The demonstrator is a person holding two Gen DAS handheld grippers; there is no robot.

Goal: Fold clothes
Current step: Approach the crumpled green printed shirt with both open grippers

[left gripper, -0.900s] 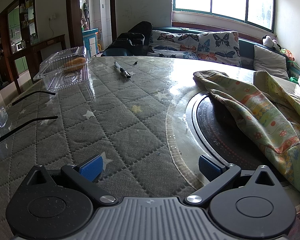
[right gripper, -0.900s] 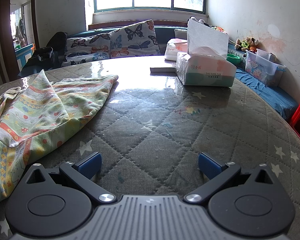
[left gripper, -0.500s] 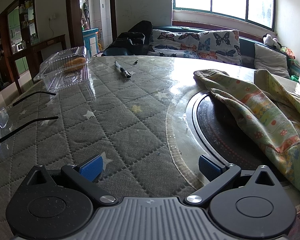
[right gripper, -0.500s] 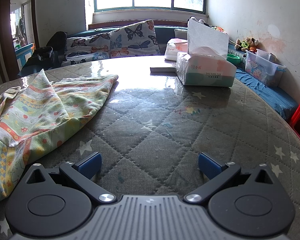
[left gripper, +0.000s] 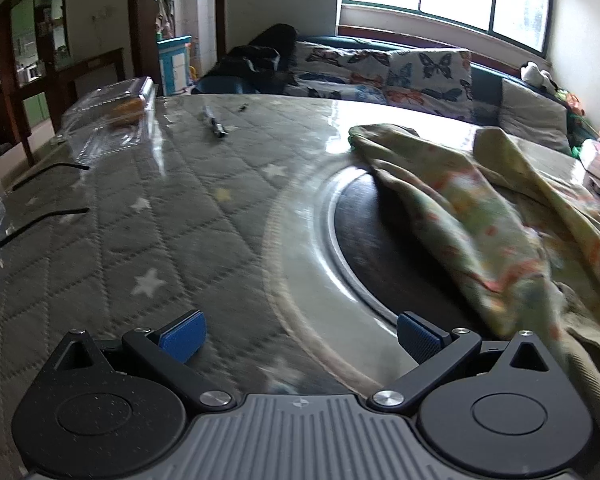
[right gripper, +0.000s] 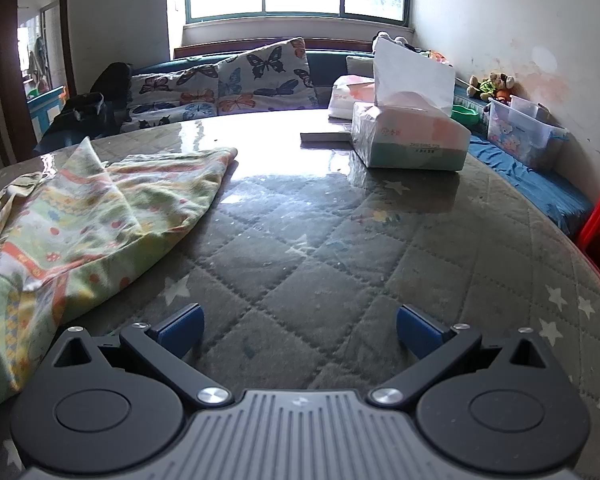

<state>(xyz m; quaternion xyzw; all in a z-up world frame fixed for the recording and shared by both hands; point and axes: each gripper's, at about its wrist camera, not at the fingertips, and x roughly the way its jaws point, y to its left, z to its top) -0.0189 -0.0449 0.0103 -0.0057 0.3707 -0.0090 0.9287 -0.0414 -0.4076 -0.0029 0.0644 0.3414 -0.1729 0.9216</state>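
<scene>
Ahead of my left claw (left gripper: 298, 332), which stands spread wide with nothing between its blue pads (left gripper: 182, 334), lies the quilted grey cover of the bench (left gripper: 148, 240), and just beyond the right-hand pad the cover gives way to a glossy ring around a dark round inset (left gripper: 388, 248). Up and to the right of that claw the patterned garment (left gripper: 480, 216) sprawls in a loose heap, draped partly over the inset, with one crumpled end near the right pad but apart from it. Far to the left of this claw I see a pair of glasses (left gripper: 4, 220) at the bench edge, a clear plastic food box (left gripper: 112, 120) farther off, and a pen (left gripper: 216, 126) lying farther ahead. My right claw (right gripper: 300, 330) is spread just as wide and empty, hovering over bare quilted cover. To its left the same garment (right gripper: 96, 220) lies rumpled, its near edge close to the left pad (right gripper: 182, 330) without touching. Well ahead and to the right of this claw a tissue box (right gripper: 408, 140) stands upright, a sheet poking from its top.
</scene>
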